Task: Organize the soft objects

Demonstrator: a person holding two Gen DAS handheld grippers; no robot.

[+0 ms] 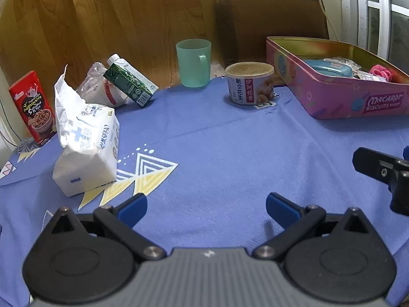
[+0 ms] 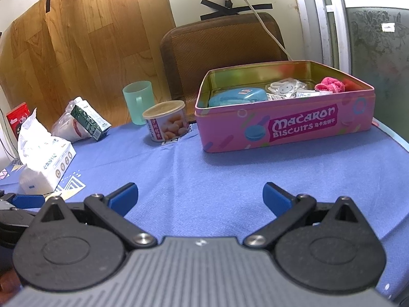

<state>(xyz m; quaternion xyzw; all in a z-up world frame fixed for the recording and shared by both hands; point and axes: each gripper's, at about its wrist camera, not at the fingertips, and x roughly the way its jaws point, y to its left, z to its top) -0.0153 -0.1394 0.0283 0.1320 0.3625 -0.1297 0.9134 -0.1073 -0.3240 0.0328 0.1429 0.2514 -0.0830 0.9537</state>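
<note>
At the left of the frame, the tissue pack [image 1: 87,140] is laid lengthwise toward the lower left; both the left gripper [image 1: 206,207] and right gripper [image 2: 200,196] are held wide apart, empty

pink tin [image 2: 286,130]: open | blue pouch [image 2: 237,96], pink fluffy item [image 2: 329,84] inside

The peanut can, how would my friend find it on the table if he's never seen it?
Start at the big pink biscuit tin at the far side of the blue tablecloth. Just to its left stands the peanut can, short and round, with a green cup behind it. It is the only one with a beige lid and peanuts pictured on its label.
</note>
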